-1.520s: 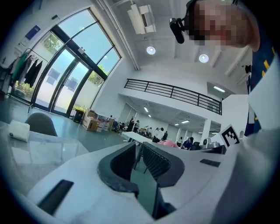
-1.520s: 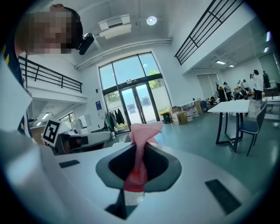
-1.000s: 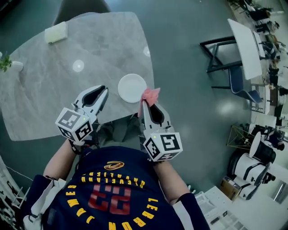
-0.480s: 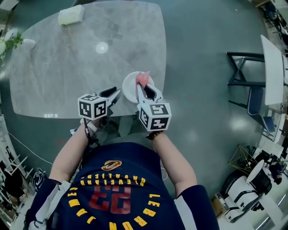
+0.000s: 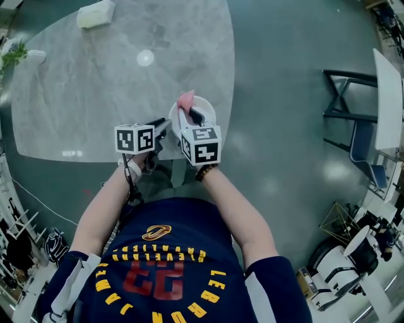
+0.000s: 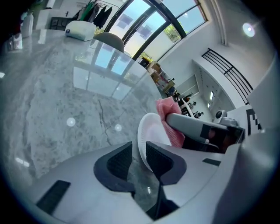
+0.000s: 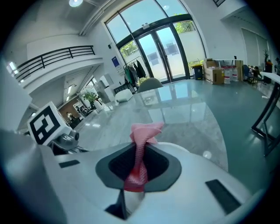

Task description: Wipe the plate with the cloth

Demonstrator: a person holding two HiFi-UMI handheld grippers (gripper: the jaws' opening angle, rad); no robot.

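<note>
A person in a dark blue jersey stands at the near edge of a grey marble-patterned bench (image 5: 95, 94) with rounded corners, holding a gripper in each hand.

A round white plate (image 6: 151, 131) lies on the bench close to that near edge, towards its right-hand corner.

The right gripper (image 5: 189, 115) reaches over the plate from the near side. Its jaws are pressed together on a pink woven cloth (image 7: 146, 130). The cloth runs down the gap between the two dark pads, and a bunched tuft of it stands out past the jaw tips. In the head view that tuft sits over the far part of the plate. Whether it touches the plate surface cannot be told.

The left gripper (image 5: 165, 125) is at the plate's left side, just beside the right gripper. Its jaws stand a little apart, with the plate's rim in the narrow gap between them. The rim lies against the jaw nearer the plate, while a strip of bench shows between the rim and the other jaw.

A pale folded pack (image 5: 95, 14) rests at the far edge of the bench, well apart from the plate. A small green plant (image 5: 12, 57) stands at the far left edge.

Black-framed furniture (image 5: 353, 120) stands on the grey floor to the right, away from the bench.
</note>
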